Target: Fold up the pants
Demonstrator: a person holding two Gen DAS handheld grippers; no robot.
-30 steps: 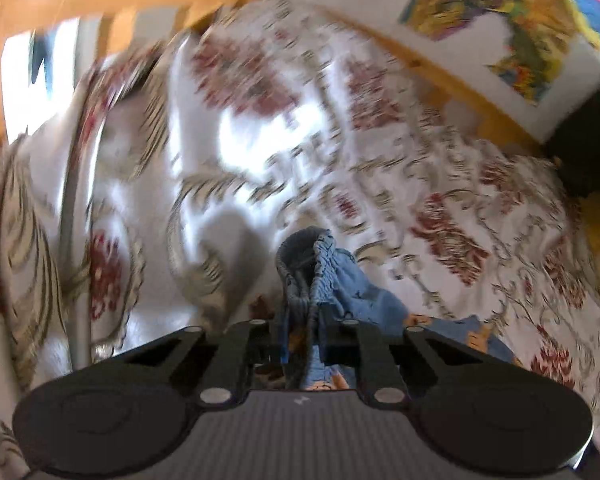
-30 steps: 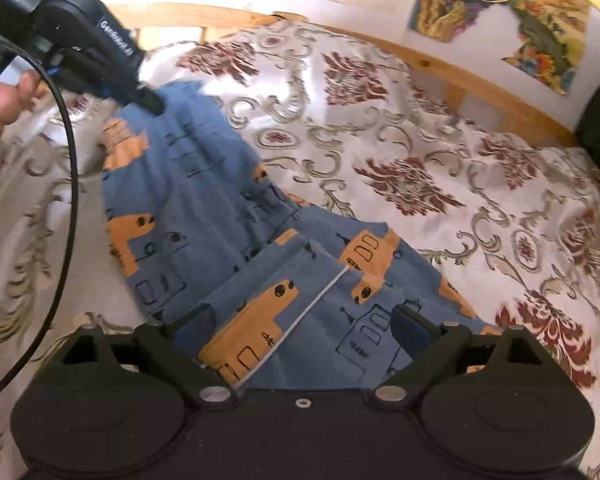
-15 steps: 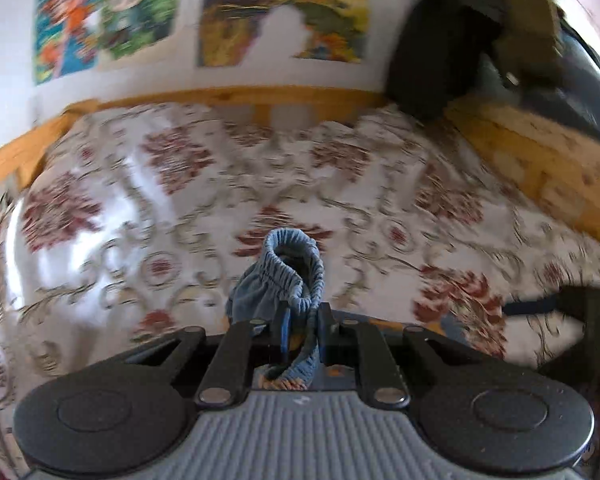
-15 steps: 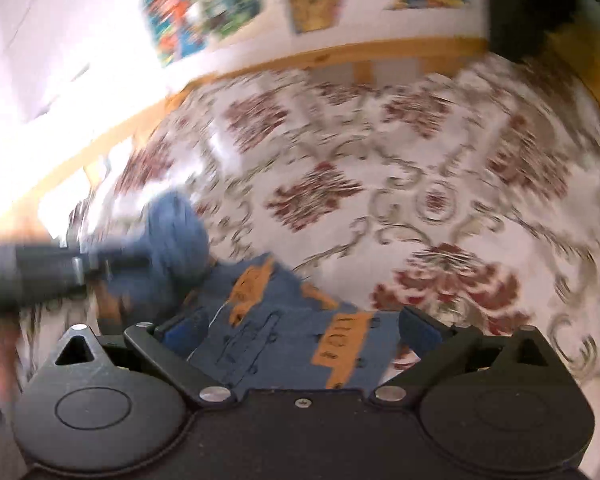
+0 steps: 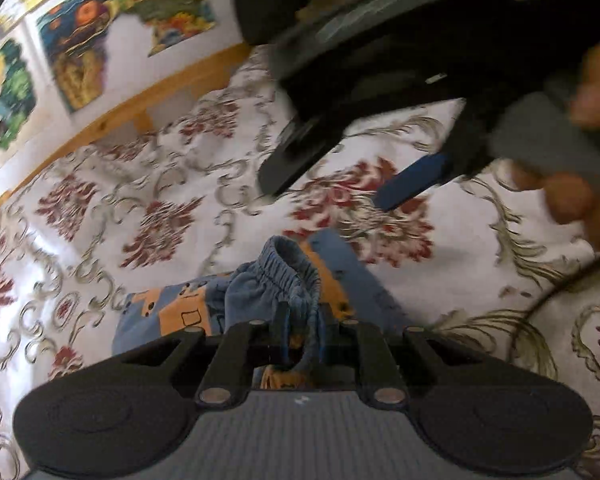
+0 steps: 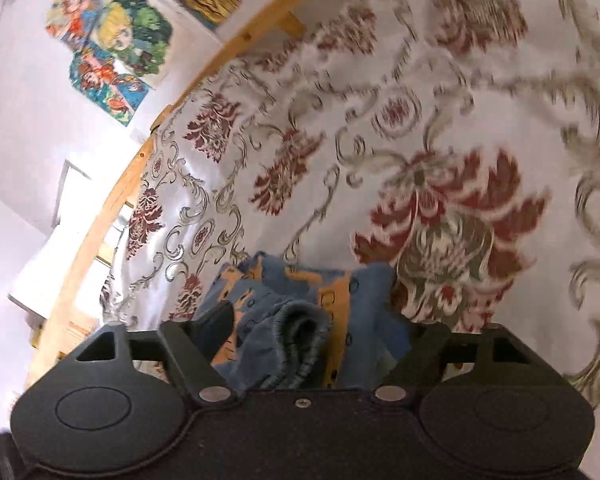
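The pants (image 5: 172, 308) are blue with orange truck prints and lie on a floral bedspread (image 5: 160, 208). My left gripper (image 5: 302, 334) is shut on the gathered elastic waistband (image 5: 288, 272) and holds it bunched up between its fingers. My right gripper (image 5: 332, 188) shows in the left wrist view, hovering over the bedspread with its fingers spread. In the right wrist view the right gripper (image 6: 312, 330) is open, with the pants (image 6: 300, 312) and the bunched waistband lying between its spread fingers.
A wooden bed rail (image 5: 120, 116) runs along the far side of the bed, with colourful posters (image 5: 80, 52) on the white wall behind it. The person's hand (image 5: 580, 196) holds the right gripper at the right edge. A bright window area (image 6: 24, 248) lies left.
My left gripper has carried the waistband across the bed towards the right gripper. The right gripper has swung round and now has the bunched waistband between its open fingers.
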